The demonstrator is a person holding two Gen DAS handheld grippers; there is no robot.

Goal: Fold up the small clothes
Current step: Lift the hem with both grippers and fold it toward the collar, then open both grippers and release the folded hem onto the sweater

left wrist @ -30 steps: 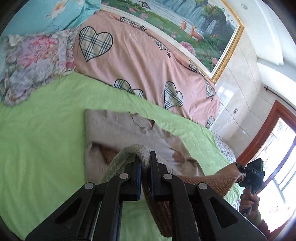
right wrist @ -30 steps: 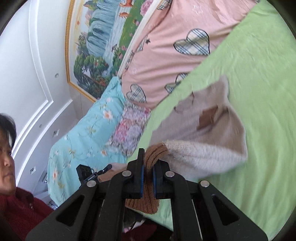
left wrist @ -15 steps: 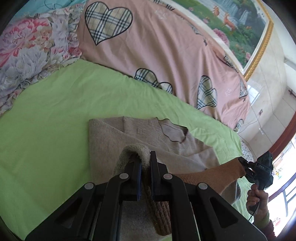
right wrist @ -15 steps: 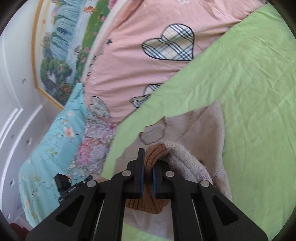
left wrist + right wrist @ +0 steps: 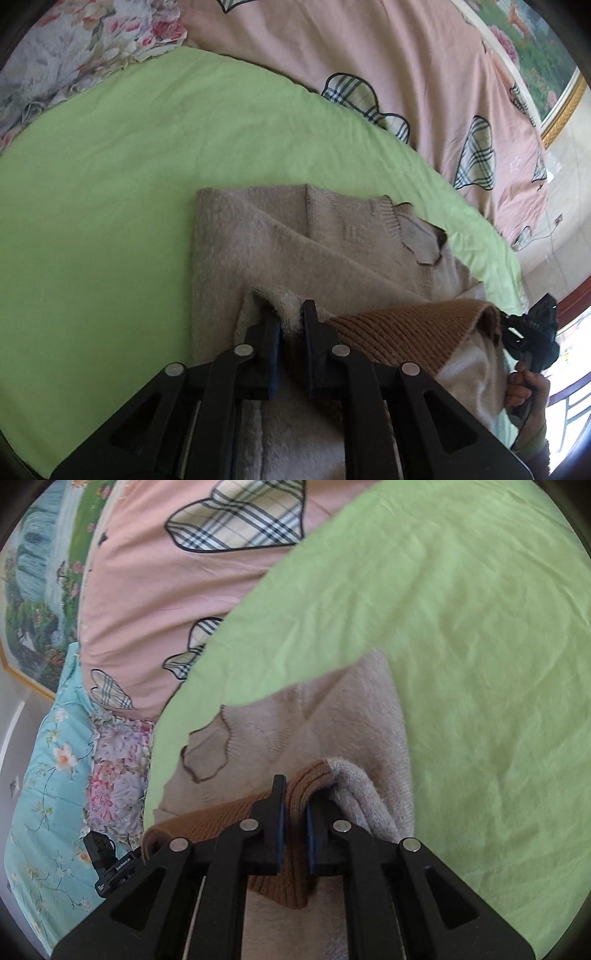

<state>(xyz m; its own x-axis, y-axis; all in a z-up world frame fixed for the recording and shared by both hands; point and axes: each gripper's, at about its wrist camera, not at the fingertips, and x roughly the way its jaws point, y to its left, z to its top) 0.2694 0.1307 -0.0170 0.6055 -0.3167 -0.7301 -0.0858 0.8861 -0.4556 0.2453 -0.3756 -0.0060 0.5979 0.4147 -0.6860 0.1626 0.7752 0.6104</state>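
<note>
A small beige knit sweater point(image 5: 288, 243) with a brown ribbed hem point(image 5: 406, 332) lies on the green bedsheet point(image 5: 110, 206), collar toward the pink quilt. My left gripper point(image 5: 291, 325) is shut on the left corner of the hem, folded over the sweater's body. My right gripper point(image 5: 294, 805) is shut on the right corner of the brown hem point(image 5: 310, 775), also held over the sweater point(image 5: 332, 716). The right gripper point(image 5: 532, 332) shows at the right edge of the left wrist view, and the left gripper point(image 5: 110, 864) at the lower left of the right wrist view.
A pink quilt with plaid hearts point(image 5: 406, 74) lies along the far side of the bed. Floral pillows point(image 5: 74, 48) and a blue flowered quilt point(image 5: 48, 775) lie at the head end. Green sheet point(image 5: 480, 664) spreads on both sides of the sweater.
Both grippers have carried the brown hem forward and down over the sweater's body toward the collar. The hem now hangs lower, close above the upper half.
</note>
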